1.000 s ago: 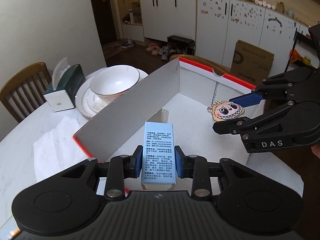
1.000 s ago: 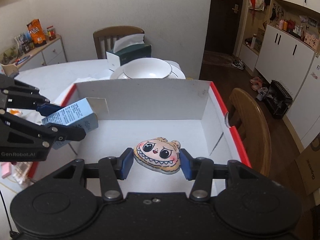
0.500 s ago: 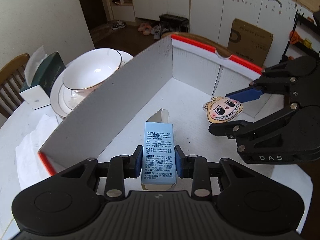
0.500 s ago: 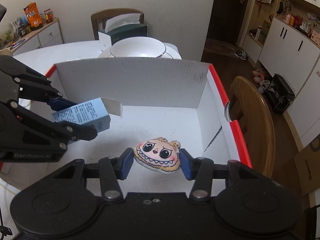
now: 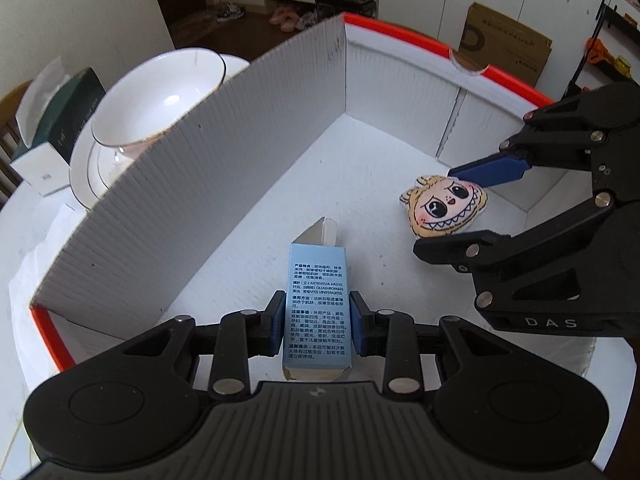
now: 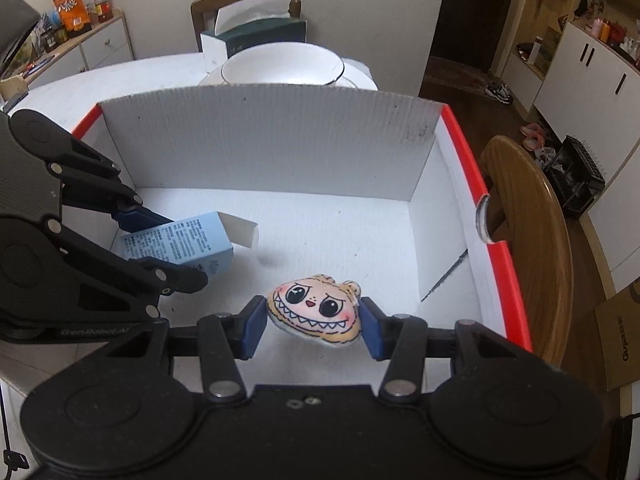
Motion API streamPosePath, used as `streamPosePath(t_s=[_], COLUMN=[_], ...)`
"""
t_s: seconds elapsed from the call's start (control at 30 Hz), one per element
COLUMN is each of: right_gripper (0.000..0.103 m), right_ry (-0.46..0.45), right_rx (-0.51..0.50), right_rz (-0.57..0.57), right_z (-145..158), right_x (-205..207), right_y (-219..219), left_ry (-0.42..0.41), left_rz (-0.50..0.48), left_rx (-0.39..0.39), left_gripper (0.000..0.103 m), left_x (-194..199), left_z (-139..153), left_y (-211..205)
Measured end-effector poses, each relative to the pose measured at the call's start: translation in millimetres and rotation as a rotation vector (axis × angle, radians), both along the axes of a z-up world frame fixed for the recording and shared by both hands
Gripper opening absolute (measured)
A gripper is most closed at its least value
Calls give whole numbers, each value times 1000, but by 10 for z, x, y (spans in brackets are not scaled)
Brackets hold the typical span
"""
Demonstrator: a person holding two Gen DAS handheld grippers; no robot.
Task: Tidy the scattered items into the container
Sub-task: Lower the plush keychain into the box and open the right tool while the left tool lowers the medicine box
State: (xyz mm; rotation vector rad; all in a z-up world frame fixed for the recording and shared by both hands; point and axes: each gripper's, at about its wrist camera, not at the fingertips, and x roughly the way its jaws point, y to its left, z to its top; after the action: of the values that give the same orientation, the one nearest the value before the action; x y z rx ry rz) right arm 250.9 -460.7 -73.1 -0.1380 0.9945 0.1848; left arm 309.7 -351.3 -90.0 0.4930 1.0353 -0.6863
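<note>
Left wrist view, from left to right: a tissue box (image 5: 52, 120) sits at nine o'clock on the white table (image 5: 24, 248), and just beside it, at ten o'clock, a white bowl (image 5: 160, 96) rests on a plate (image 5: 82, 172). Both stand outside the tall wall of the cardboard box (image 5: 208, 184), which has red edges and fills the middle of the picture. At six o'clock the left gripper (image 5: 318, 326) is clamped on a pale blue carton (image 5: 317, 312), its blue pads pressing both long sides; the carton points into the box over its white floor, top flap open. At three o'clock the right gripper (image 5: 466, 216) pinches a small plush face (image 5: 444, 206) over the floor of the box near the far corner.

Right wrist view, left to right: the left gripper (image 6: 168, 250) at nine o'clock holds the carton (image 6: 180, 246) tilted inside the box (image 6: 264, 140); at six o'clock the right gripper (image 6: 314, 322) grips the plush face (image 6: 316, 314) on both sides. A wooden chair (image 6: 528, 240) stands at three o'clock, outside the box.
</note>
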Motion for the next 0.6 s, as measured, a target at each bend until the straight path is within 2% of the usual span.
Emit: streamPosePath(t_s=[0.37, 0.6], right_gripper=[48, 49], right_ry=[57, 66], right_rx=[-6, -17], right_rz=[-3, 7], right_z=[-89, -94], right_x=[43, 52], right_y=[-25, -9], left_ry=[84, 107], left_rz=[-11, -29], left_rx=[60, 103], left_gripper=[31, 31], left_x=[56, 46], left_z=[-107, -146], left_y=[-66, -109])
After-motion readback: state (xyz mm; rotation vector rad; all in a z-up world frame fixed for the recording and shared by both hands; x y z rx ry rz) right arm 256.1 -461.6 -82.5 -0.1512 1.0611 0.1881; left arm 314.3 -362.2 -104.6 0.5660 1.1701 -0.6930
